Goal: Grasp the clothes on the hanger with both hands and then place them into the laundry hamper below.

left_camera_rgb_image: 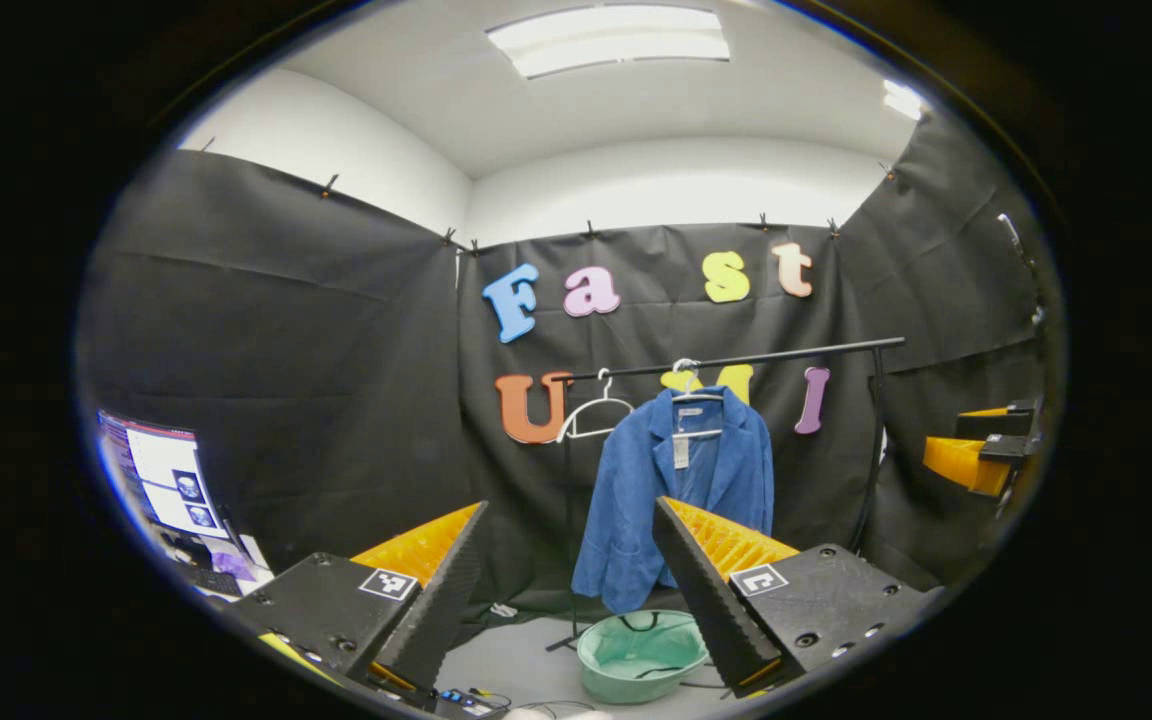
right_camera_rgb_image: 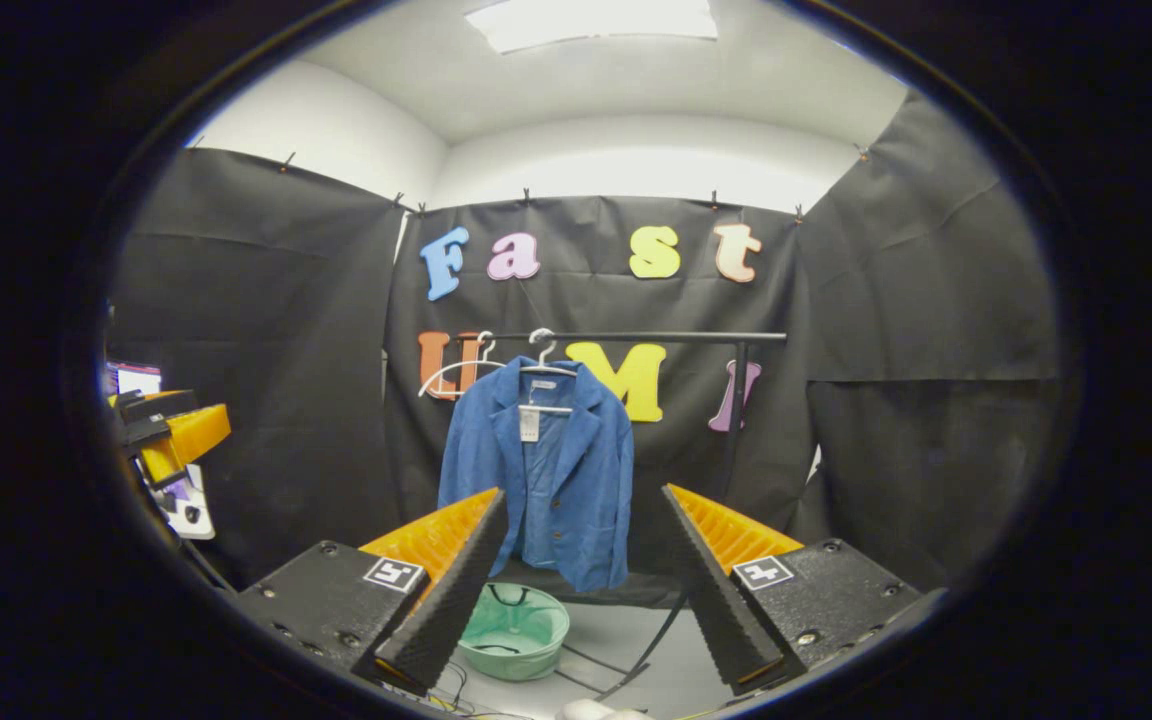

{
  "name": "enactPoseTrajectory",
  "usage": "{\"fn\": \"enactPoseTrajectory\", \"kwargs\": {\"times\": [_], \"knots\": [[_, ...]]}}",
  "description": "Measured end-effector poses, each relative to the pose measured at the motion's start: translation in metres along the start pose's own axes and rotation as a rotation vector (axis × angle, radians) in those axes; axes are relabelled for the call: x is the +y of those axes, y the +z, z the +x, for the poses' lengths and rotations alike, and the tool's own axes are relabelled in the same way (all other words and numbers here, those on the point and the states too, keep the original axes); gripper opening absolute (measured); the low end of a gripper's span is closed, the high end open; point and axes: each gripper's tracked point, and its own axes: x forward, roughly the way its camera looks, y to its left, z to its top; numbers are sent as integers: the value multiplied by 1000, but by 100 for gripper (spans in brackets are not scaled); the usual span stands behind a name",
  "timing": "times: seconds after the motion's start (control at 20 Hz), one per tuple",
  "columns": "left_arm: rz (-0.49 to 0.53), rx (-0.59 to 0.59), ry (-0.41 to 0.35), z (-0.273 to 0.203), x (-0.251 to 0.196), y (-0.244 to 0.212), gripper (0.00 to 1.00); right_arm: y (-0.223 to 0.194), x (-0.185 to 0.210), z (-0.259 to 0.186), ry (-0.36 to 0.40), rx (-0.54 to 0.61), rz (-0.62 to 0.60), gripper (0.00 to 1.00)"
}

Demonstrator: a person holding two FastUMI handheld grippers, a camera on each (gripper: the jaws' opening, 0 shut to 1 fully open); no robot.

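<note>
Blue jacket on hanger, frame centre, above green hamper | left hand-held gripper spread, holding nothing | right hand-held gripper spread, holding nothing | step: approach | next: both close in on jacket

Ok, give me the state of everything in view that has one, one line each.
blue jacket: hanging on its hanger from the rail, front open.
spare hanger: on the rail, empty.
laundry hamper: on the floor below the jacket, no clothes inside.
left gripper: open, holding nothing.
right gripper: open, holding nothing.
</note>
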Motion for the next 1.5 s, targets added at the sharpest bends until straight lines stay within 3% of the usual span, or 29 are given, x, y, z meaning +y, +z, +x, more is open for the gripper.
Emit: {"fn": "enactPoseTrajectory", "kwargs": {"times": [0.3,0.55,1.0,1.5], "knots": [[3,10,-23,26,-9,-4,100,-4,2,28,9,20,9,98],[15,10,-5,72,-28,-8,100,-10,-2,89,51,36,7,97],[-1,20,69,203,-73,-23,100,-24,-24,257,140,42,10,98],[-8,25,68,379,-132,-83,99,-65,-35,448,173,76,-6,98]]}}
